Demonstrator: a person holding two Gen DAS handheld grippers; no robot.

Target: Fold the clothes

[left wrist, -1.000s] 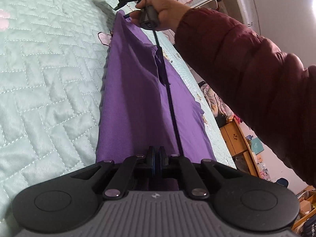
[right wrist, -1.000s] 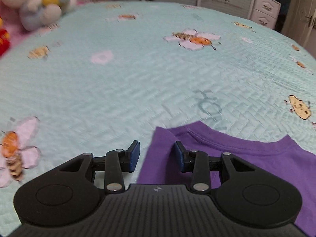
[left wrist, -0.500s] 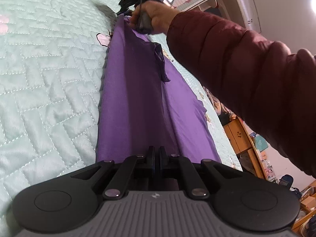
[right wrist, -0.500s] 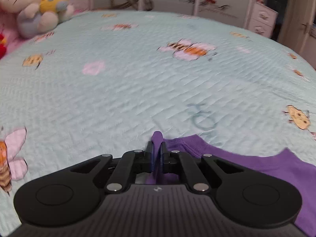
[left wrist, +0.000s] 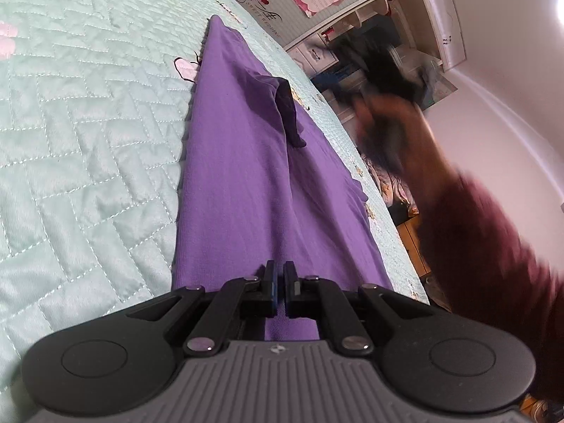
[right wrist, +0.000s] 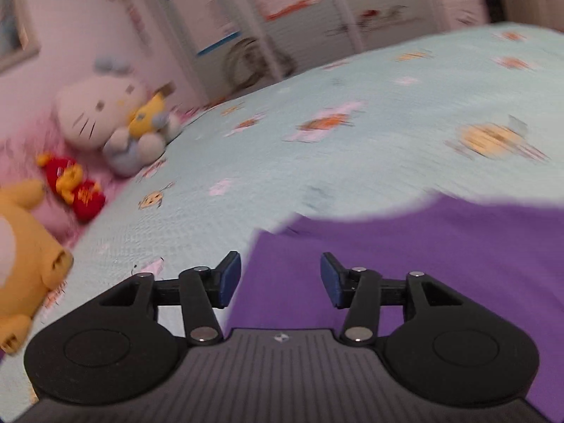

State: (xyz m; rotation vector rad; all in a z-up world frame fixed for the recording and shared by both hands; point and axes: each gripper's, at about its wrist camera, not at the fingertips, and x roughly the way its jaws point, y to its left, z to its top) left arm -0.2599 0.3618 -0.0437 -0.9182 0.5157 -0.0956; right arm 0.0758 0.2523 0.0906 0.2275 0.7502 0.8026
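Two grippers | left gripper (left wrist: 278,290) clenched on purple shirt (left wrist: 239,176) hem | right gripper (right wrist: 280,280) opening, nothing between pads | bed (left wrist: 88,123) | wall sticker (left wrist: 261,3) reads "SWEET WEDDING"

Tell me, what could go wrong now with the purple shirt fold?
1. The left gripper alone pinches the shirt; a pull may drag the fold crooked.
2. The sleeve sticks up and may get trapped as a lump.
3. The right gripper, opening and empty, may snag the cloth.
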